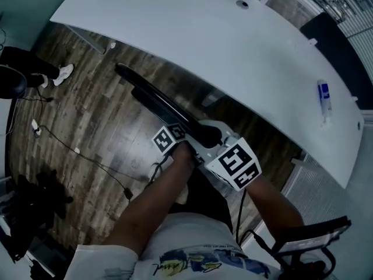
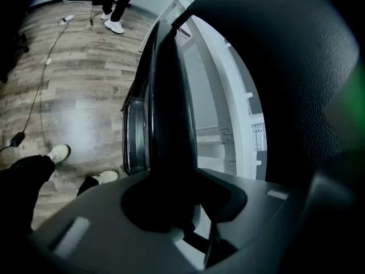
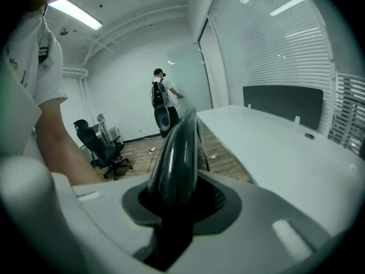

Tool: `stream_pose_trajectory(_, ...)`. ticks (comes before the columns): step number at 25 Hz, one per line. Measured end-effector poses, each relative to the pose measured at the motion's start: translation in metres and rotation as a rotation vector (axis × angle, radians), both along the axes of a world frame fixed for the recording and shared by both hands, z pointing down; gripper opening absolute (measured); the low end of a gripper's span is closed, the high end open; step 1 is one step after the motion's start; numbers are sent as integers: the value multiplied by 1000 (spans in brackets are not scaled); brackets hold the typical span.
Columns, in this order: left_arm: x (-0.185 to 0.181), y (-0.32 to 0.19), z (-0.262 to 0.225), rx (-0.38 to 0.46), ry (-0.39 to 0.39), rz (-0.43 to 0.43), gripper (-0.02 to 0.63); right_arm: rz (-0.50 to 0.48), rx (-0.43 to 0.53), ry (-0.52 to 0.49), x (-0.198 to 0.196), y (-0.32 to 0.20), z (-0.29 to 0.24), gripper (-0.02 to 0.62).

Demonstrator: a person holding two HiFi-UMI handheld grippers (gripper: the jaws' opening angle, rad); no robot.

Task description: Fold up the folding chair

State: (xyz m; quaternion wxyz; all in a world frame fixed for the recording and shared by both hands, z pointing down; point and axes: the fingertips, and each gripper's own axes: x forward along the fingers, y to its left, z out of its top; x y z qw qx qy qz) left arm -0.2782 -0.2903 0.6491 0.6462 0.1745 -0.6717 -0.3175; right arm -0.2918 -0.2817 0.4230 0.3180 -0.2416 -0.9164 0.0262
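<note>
Near end of folding chair (image 1: 157, 101) hidden under right hand-held gripper (image 1: 211, 136); bottle (image 1: 324, 98) label unreadable.

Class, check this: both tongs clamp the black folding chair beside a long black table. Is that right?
Not quite: the table is white, not black, as the head view shows. The left tongs and right tongs do clamp the black folding chair beside it.

One black folding chair (image 1: 157, 101), gripped in two grey hand-held tools, the left gripper (image 2: 177, 193) and the right gripper (image 3: 179, 201). One long white curved worktop (image 1: 233, 51) carries one small white bottle with a blue label (image 1: 324, 98). Elsewhere in the room are one black wheeled office chair (image 3: 94, 144), one standing person wearing a backpack (image 3: 161, 104), and one thin dark cable (image 1: 87, 156) on the wood-plank floor (image 1: 99, 115).
</note>
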Motion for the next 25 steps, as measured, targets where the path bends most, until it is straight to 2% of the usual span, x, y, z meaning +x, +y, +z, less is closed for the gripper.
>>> stream_pose_trajectory(5,-4,-21,8,-15,-7,-38,130,-48,-23,0,1,-26,1,92)
stream_pose_trajectory(9,4,-50,6,-1,30,-57,130,-65,-46,-14,8,-55,6,92)
stream_pose_trajectory(14,5,-67,11,-27,46,-65,132,-117,-63,-25,9,-77,9,92)
stream_pose_trajectory(25,-13,-107,9,21,24,-55,152,-115,-97,-22,-11,-126,15,92)
